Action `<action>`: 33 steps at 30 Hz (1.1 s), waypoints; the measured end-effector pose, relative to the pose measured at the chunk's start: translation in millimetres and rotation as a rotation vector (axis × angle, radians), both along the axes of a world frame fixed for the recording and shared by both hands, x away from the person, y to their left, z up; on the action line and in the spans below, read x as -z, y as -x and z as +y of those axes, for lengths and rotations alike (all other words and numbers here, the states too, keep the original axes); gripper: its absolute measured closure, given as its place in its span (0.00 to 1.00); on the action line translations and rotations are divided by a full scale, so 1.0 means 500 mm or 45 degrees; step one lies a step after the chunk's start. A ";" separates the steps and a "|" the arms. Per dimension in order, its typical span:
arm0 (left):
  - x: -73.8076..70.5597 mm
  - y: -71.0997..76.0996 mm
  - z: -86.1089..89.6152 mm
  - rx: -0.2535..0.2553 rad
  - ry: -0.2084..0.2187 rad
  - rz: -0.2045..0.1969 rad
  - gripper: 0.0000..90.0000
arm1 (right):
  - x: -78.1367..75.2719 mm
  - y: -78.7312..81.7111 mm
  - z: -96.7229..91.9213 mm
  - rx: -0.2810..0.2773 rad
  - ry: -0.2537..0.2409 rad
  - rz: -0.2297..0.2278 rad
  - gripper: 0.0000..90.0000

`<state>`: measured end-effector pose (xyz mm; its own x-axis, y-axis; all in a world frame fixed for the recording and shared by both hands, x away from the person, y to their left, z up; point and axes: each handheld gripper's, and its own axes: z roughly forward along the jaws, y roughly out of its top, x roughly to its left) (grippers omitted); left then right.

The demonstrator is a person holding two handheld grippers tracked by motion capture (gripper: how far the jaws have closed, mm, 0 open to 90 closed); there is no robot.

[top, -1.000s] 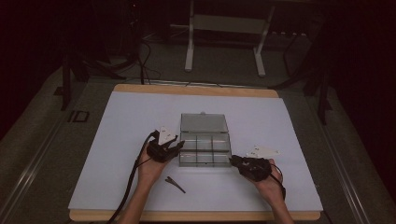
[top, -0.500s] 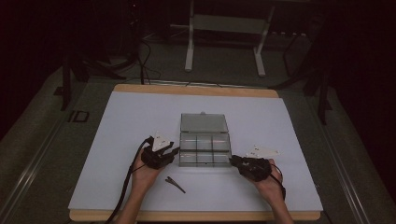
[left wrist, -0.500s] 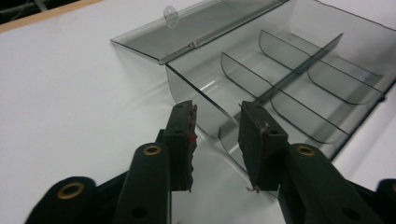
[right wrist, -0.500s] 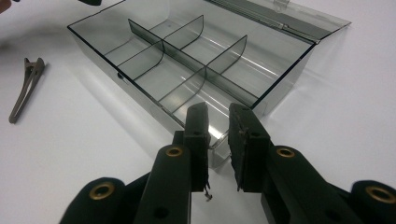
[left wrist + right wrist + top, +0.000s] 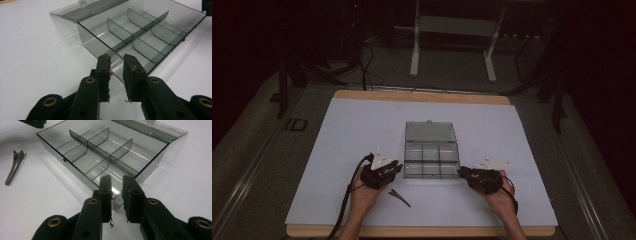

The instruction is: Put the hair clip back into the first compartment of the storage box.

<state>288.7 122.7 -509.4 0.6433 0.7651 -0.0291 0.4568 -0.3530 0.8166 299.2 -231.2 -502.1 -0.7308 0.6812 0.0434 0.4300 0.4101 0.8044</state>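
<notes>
A clear smoky plastic box (image 5: 431, 148) with divided, empty compartments lies mid-table, its lid (image 5: 430, 131) folded back flat. My left gripper (image 5: 398, 169) is at the box's near left corner. In the left gripper view its jaws (image 5: 116, 61) have just been closing and straddle that corner of the box (image 5: 140, 32), with a slim gap showing. My right gripper (image 5: 462, 172) is at the near right corner. In the right gripper view (image 5: 117, 182) it is shut on that corner of the box (image 5: 100, 150).
A dark metal hair clip (image 5: 399, 197) lies on the white table cover just in front of the left hand; it lies at the left (image 5: 14, 166) in the right gripper view. The table's wooden front edge (image 5: 422, 231) runs close behind both wrists.
My left gripper has slid toward the person along the box's left side, down to its near corner. The right gripper and the box have stayed put.
</notes>
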 end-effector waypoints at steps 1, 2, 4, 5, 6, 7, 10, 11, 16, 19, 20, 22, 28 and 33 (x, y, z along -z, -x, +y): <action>0.000 0.002 0.001 0.006 -0.004 0.003 0.85 | 0.000 0.000 0.000 0.000 0.000 -0.001 0.86; -0.001 0.004 0.002 0.011 -0.002 0.008 0.86 | 0.000 0.000 0.000 -0.001 0.001 -0.001 0.86; -0.001 0.007 0.004 0.024 -0.002 0.013 0.87 | 0.000 0.000 0.000 -0.001 0.002 -0.002 0.86; -0.001 0.009 0.004 0.029 -0.003 0.017 0.88 | 0.000 0.000 0.000 -0.001 0.002 -0.001 0.86; -0.001 0.011 0.004 0.037 -0.004 0.020 0.88 | 0.000 0.000 0.000 -0.001 0.002 -0.001 0.86; -0.001 0.014 0.004 0.045 -0.007 0.024 0.89 | 0.000 0.000 0.000 -0.001 0.001 -0.001 0.86; 0.001 0.022 0.006 0.064 -0.010 0.038 0.90 | 0.000 0.000 0.000 -0.001 0.001 -0.001 0.86; 0.002 0.025 0.007 0.071 -0.008 0.046 0.90 | 0.000 0.000 0.000 -0.001 0.001 -0.001 0.86; 0.006 0.041 0.014 0.084 -0.017 0.062 0.94 | 0.000 0.000 0.000 -0.002 0.003 -0.002 0.86; 0.008 0.049 0.020 0.088 -0.020 0.078 0.98 | 0.000 0.000 0.000 -0.002 0.003 -0.002 0.86; 0.008 0.052 0.021 0.091 -0.025 0.081 0.99 | 0.000 0.001 0.000 -0.002 0.003 -0.003 0.86; 0.009 0.058 0.024 0.098 -0.030 0.087 1.00 | 0.000 0.000 0.000 -0.002 0.003 -0.003 0.86; 0.010 0.075 0.033 0.111 -0.039 0.097 1.00 | 0.000 0.000 0.000 -0.002 0.003 -0.003 0.86; 0.012 0.086 0.040 0.121 -0.046 0.110 1.00 | 0.000 0.000 0.000 -0.002 0.003 -0.002 0.86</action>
